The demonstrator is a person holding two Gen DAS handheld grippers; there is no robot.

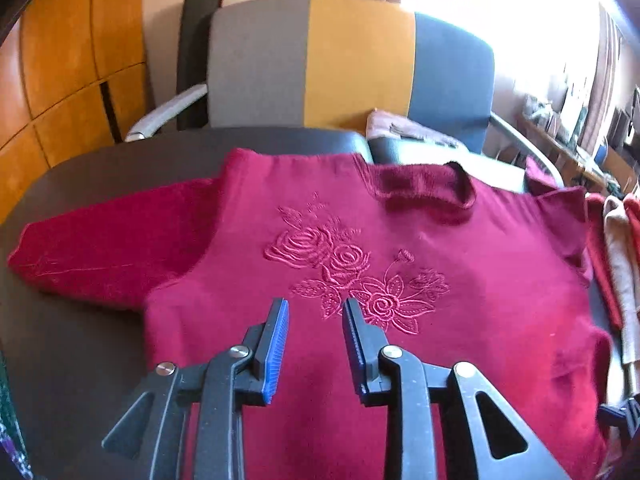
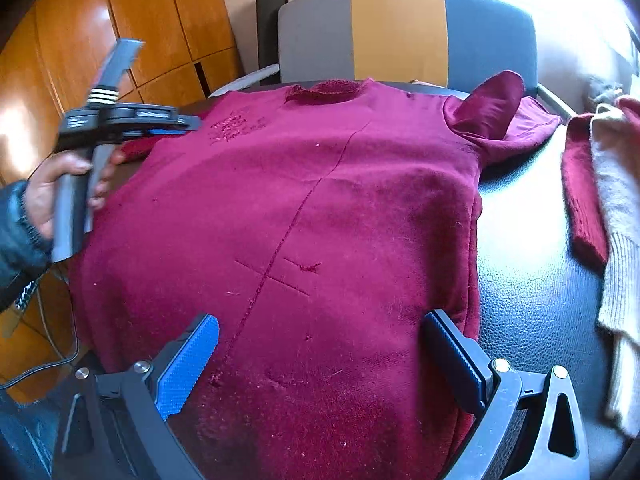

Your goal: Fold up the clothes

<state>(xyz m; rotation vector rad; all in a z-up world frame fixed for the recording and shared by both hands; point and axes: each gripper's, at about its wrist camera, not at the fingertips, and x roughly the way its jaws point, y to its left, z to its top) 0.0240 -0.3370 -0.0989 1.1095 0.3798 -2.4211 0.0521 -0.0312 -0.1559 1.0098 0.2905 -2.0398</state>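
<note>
A crimson sweater [image 1: 360, 240] lies flat on a dark round table [image 1: 72, 360], collar away from me, embroidered roses [image 1: 352, 272] on its chest. One sleeve [image 1: 100, 256] stretches out to the left. In the right wrist view the other sleeve [image 2: 496, 112] is bunched up and stands near the far right shoulder. My left gripper [image 1: 315, 304] hovers open over the sweater's chest, nothing between its blue pads. A hand [image 2: 48, 188] holds the left gripper [image 2: 188, 126] by the sweater's left shoulder. My right gripper [image 2: 320, 320] stands wide open over the sweater's [image 2: 300, 200] lower part, empty.
A grey, yellow and blue chair [image 1: 352, 64] stands behind the table. A pile of knitwear lies on the table's right side, cream [image 2: 616, 200] next to dark red [image 2: 580, 208]. Wooden cabinets [image 1: 60, 60] fill the left. A cable [image 2: 48, 360] trails on the floor.
</note>
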